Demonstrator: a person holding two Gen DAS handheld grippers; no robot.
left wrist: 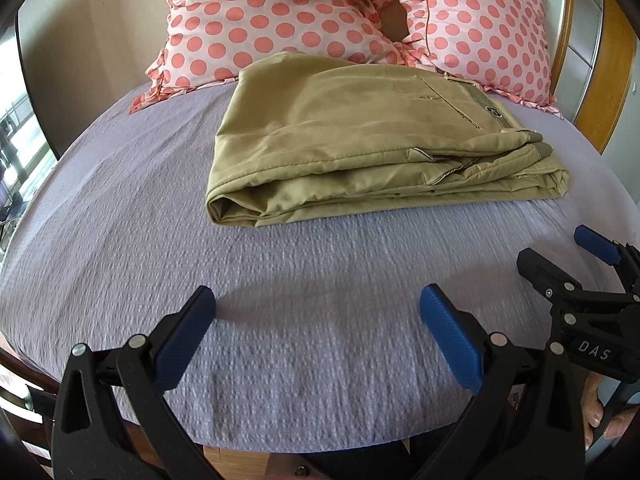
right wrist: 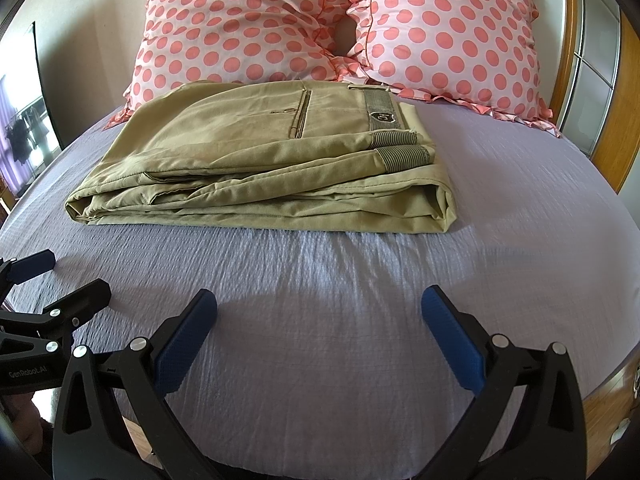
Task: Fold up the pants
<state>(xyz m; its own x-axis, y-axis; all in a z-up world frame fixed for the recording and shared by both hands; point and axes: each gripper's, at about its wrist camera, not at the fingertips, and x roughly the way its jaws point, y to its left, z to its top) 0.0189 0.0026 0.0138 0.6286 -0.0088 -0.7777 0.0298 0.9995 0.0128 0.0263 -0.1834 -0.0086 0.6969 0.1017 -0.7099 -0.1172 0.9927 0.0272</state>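
Observation:
Khaki pants [left wrist: 360,136] lie folded in a compact stack on the lilac bed sheet [left wrist: 280,320], waistband to the right; they also show in the right wrist view [right wrist: 256,168]. My left gripper [left wrist: 316,304] is open and empty, near the bed's front edge, well short of the pants. My right gripper [right wrist: 320,304] is open and empty too, also back from the pants. In the left wrist view the right gripper [left wrist: 560,252] shows at the right edge; in the right wrist view the left gripper [right wrist: 68,276] shows at the left edge.
Two pink polka-dot pillows [right wrist: 248,24] [right wrist: 448,32] lean at the head of the bed behind the pants. A wooden headboard [right wrist: 616,120] runs at the right. The bed's front edge [left wrist: 320,444] lies just under the grippers.

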